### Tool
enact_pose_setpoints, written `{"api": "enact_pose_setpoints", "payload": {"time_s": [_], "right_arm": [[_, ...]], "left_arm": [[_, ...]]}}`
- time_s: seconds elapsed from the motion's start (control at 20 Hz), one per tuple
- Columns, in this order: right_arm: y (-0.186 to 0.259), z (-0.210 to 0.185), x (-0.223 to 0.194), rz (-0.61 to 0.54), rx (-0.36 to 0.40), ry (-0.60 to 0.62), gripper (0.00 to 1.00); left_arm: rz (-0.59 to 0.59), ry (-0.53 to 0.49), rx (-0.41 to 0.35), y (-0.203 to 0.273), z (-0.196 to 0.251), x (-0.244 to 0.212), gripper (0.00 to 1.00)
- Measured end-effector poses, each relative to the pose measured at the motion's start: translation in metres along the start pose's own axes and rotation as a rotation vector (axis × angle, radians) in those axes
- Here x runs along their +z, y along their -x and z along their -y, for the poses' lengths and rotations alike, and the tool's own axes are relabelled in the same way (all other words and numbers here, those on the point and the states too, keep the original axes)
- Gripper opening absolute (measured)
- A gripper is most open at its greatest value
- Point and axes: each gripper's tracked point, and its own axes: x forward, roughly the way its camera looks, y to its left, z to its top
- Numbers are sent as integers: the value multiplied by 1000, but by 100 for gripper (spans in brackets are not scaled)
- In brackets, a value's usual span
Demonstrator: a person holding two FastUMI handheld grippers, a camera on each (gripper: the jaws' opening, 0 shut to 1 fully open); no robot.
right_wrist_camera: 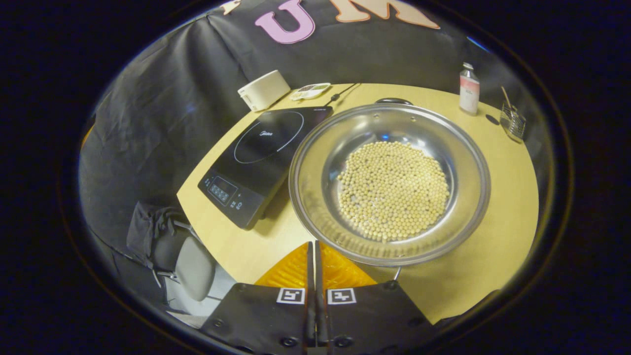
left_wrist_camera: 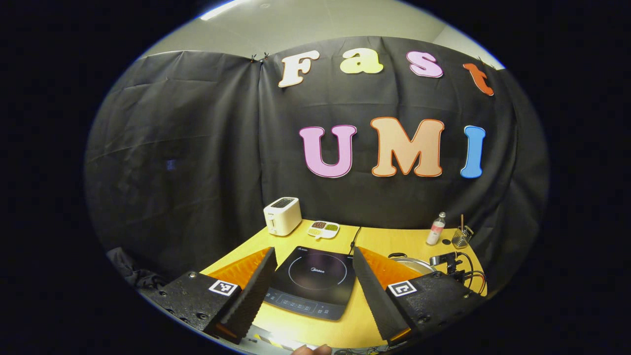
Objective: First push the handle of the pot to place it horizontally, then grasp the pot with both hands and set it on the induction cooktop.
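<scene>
1. Leftmost on the yellow table (right_wrist_camera: pixel 498 256), the induction cooktop (right_wrist_camera: pixel 263 160) lies flat with its control panel toward the near edge; in the left gripper view it sits straight ahead between that gripper's fingers.
2. Over the near edge of the table, the left gripper (left_wrist_camera: pixel 315 283) has its fingers wide apart, holding nothing and touching nothing; it is well clear of the pot, whose rim just shows behind its right finger.
3. Just right of the cooktop stands the steel pot (right_wrist_camera: pixel 389 180), upright on the table, with soybeans (right_wrist_camera: pixel 393 190) covering its bottom. Its rim nearly meets the cooktop's right edge.
4. One dark handle (right_wrist_camera: pixel 393 101) shows at the pot's far rim, and a thin wire handle (right_wrist_camera: pixel 397 272) at the near rim, so the handle axis seems to run near-to-far, not across.
5. Closest to that near handle, the right gripper (right_wrist_camera: pixel 314 268) has its fingers pressed together, empty, just short of the rim and slightly left of the wire handle. It looks the better placed to push.
</scene>
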Motion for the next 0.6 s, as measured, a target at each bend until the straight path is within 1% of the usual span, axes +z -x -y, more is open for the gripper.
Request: {"api": "enact_pose_setpoints", "payload": {"time_s": [0.3,0.35,0.4,0.45,0.5,0.6], "right_arm": [[17,31,-6,1,-40,-29,3],[18,34,-7,2,-46,-30,3],[21,40,-8,1,-54,-28,3],[23,46,-9,-1,-62,-26,2],[27,52,-10,-3,-70,-25,2],[29,67,-12,-9,-94,-25,3]], "left_arm": [[5,18,-21,-2,13,-1,95],[5,22,-22,-3,13,-2,91],[7,26,-22,-3,14,-1,95],[8,28,-21,-3,14,-2,91],[9,30,-19,-3,14,-1,95],[12,37,-15,-3,13,-1,95]]}}
